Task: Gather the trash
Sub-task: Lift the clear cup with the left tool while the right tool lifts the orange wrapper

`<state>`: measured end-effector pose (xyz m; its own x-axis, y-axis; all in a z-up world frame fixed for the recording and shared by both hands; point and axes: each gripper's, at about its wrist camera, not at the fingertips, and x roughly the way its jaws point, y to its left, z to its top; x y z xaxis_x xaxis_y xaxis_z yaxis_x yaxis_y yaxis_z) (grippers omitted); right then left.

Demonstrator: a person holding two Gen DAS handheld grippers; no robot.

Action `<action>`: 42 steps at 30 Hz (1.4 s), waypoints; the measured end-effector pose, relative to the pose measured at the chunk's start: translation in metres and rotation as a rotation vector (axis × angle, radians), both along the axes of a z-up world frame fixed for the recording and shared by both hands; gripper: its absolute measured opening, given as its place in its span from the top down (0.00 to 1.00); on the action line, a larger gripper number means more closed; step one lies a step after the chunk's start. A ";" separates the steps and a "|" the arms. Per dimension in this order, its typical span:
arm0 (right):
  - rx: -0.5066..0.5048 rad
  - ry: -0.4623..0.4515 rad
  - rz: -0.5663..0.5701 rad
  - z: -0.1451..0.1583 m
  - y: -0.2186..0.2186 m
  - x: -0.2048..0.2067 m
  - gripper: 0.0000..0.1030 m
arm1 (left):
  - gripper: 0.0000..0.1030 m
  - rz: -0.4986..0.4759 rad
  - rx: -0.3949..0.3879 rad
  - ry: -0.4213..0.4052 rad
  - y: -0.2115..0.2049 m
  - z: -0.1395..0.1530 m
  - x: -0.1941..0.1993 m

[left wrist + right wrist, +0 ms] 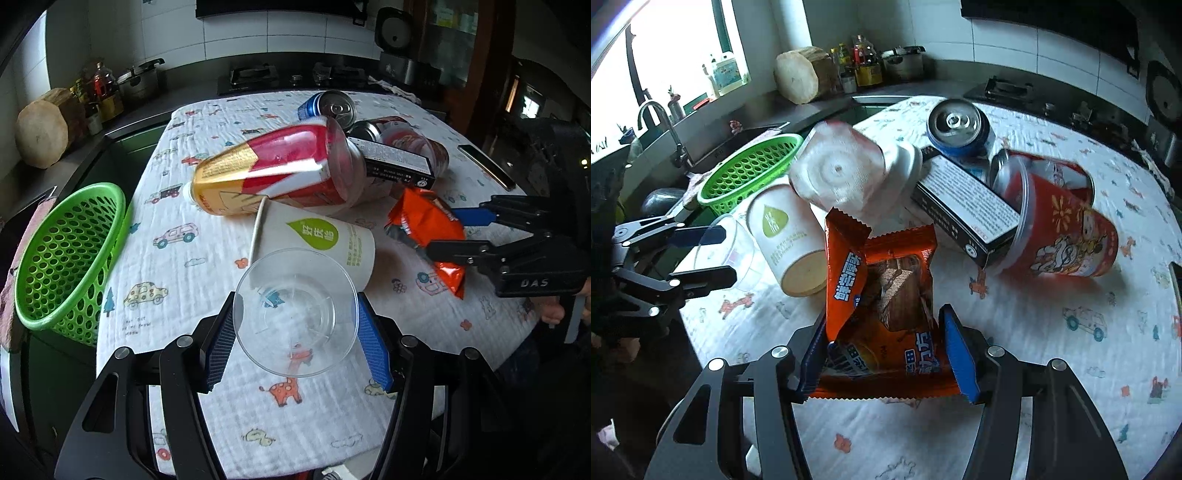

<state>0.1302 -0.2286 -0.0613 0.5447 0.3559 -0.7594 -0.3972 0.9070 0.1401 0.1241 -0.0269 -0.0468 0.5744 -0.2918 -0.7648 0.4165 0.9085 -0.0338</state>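
Left gripper (295, 339) fingers closed around a clear plastic cup (295, 314), pads on opposite sides of the rim, cup over the near part of the cloth-covered counter (424, 369). Right gripper (884, 354) fingers clamped on an orange snack wrapper (882, 295), holding its lower end, top flopping free. Cup looks light, thin, slick, likely to crush or pop out if squeezed hard; rim grip seems the stiffest spot. Wrapper is soft, crinkly, near weightless; a pinch anywhere should hold. Green basket (70, 258) sits at the counter's left edge, likely the drop spot. Still lying in the pile: paper cup (317, 240), red tube (273, 170), black box (964, 206), blue can (960, 125).
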 end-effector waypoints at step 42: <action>0.004 -0.056 0.122 0.031 0.045 -0.006 0.31 | 0.41 0.095 -0.074 -0.024 0.058 0.014 0.002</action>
<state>0.1246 -0.1832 -0.0307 0.5384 0.4249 -0.7277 -0.5118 0.8509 0.1182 0.1256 0.0314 -0.0332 0.6199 -0.2904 -0.7290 0.3301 0.9393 -0.0934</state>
